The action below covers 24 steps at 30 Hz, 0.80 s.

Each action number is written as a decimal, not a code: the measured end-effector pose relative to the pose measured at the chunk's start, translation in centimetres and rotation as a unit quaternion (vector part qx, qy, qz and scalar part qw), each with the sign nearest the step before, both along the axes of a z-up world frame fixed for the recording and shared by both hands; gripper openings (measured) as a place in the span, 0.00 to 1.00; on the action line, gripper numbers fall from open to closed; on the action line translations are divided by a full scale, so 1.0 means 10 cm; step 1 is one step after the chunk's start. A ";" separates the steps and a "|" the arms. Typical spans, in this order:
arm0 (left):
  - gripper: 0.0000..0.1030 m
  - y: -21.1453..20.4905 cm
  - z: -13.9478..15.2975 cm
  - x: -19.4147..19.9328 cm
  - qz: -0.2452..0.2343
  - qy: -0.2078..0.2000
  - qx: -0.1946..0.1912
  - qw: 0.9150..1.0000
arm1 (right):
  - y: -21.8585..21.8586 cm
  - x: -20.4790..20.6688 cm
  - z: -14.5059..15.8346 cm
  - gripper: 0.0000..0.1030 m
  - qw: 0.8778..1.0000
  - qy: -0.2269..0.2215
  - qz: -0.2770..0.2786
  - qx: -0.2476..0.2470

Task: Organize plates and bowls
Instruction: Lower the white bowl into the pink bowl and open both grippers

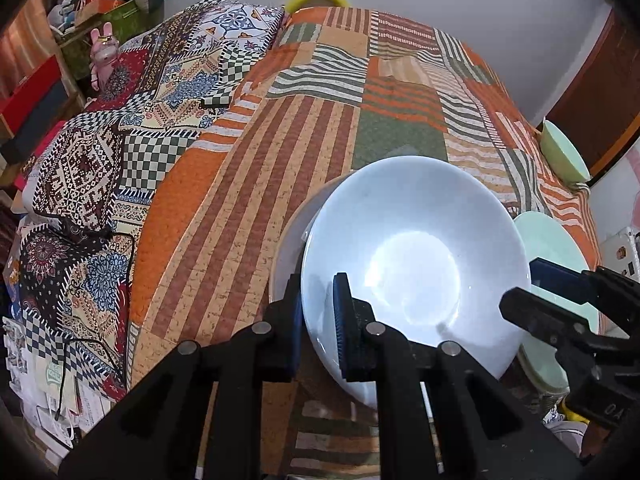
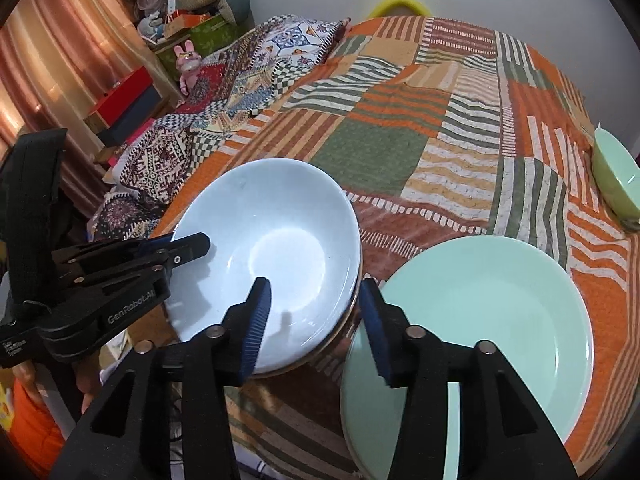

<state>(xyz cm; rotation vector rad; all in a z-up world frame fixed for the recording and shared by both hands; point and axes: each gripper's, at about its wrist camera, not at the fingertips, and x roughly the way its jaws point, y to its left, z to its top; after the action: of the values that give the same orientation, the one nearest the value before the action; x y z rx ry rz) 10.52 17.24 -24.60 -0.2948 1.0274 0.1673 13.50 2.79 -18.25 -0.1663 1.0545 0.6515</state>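
A pale blue bowl [image 1: 416, 264] sits tilted on another pale dish [image 1: 288, 248] on the patchwork bedspread. My left gripper [image 1: 318, 324] is shut on the blue bowl's near rim, one pad inside and one outside. In the right wrist view the blue bowl [image 2: 276, 248] lies at centre left with the left gripper [image 2: 192, 250] on its left rim. My right gripper [image 2: 316, 320] is open, straddling the bowl's right rim, one finger over the bowl and one over the mint green plate [image 2: 492, 312]. A small green bowl [image 2: 616, 176] stands at the far right.
The patchwork bedspread [image 2: 400, 144] covers the bed. A patterned blanket [image 1: 120, 152] lies along the left side. Boxes, a pink toy rabbit [image 1: 102, 54] and clutter stand beyond the left edge. The green plate [image 1: 560, 248] and small green bowl [image 1: 564, 152] are right of the blue bowl.
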 end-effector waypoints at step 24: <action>0.52 -0.25 0.11 0.07 -0.002 0.058 0.019 0.998 | -0.66 0.05 0.13 0.44 0.997 0.009 -0.055 0.056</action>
<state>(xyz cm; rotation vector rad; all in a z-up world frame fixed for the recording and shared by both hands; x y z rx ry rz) 11.26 14.77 -23.48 -0.2516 1.1379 0.2020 13.96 -3.83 -16.92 -0.0044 1.0336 0.6107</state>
